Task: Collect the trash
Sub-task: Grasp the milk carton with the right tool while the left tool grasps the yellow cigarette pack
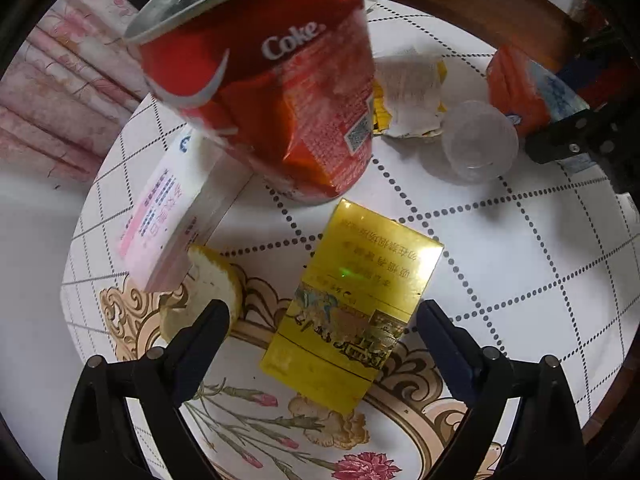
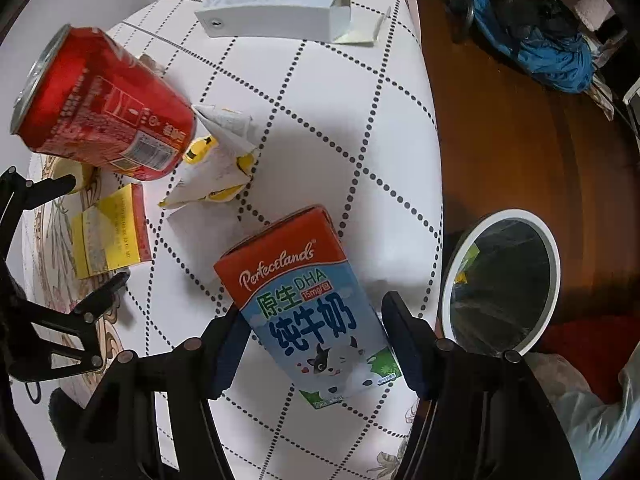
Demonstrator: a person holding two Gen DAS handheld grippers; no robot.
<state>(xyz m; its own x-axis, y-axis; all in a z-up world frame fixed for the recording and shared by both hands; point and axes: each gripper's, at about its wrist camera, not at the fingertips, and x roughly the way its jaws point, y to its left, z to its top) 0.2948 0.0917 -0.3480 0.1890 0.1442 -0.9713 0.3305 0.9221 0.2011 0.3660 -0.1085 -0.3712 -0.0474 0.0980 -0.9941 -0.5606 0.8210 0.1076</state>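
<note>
Now, your right gripper (image 2: 310, 346) straddles the orange-and-blue milk carton (image 2: 308, 312) at lower centre, jaws wide, not yet gripping. Left gripper (image 1: 322, 320) gapes around the gold cigarette box (image 1: 352, 304). Next: close, lift toward the white-rimmed bin (image 2: 554, 264).

I note: red can (image 1: 260, 80); gold box (image 1: 352, 304); orange-and-blue milk carton (image 2: 308, 304); white tablecloth (image 1: 520, 260), dotted grid.

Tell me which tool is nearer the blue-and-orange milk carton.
Right. The right tool straddles the blue-and-orange milk carton, jaws open; the left tool sits across the table, around the yellow box.
</note>
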